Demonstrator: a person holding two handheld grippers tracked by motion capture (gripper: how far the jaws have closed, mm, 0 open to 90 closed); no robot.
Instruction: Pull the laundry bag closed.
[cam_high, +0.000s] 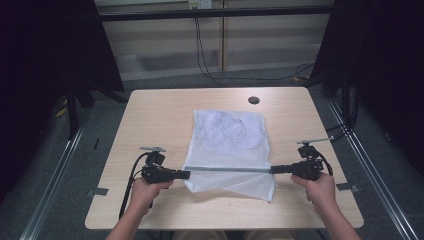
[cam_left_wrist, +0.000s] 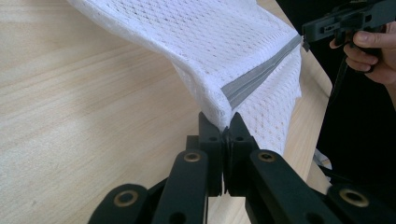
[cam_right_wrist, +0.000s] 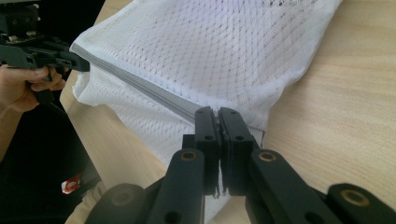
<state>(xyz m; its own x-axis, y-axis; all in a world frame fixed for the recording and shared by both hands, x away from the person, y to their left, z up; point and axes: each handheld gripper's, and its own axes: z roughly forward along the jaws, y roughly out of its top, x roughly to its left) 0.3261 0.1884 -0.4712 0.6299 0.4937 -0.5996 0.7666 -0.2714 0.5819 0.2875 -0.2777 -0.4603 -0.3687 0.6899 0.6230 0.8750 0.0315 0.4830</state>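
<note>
1. Presently, the white mesh laundry bag (cam_high: 229, 150) lay on the wooden table (cam_high: 160, 115), its near end lifted clear of the surface.
2. The left gripper (cam_high: 186, 174) had its jaws pressed together on one end of the grey zipper band (cam_high: 230, 169); the right gripper (cam_high: 274, 169) pinched the other end likewise.
3. The band ran taut and level between them, with the bag's lower flap hanging below it.
4. Judged step: holding the bag's closure edge stretched, ahead of a fold or a reposition.
5. Judged next move: both hands would need to travel together, keeping equal tension, lest the mesh slip from one grip.
</note>
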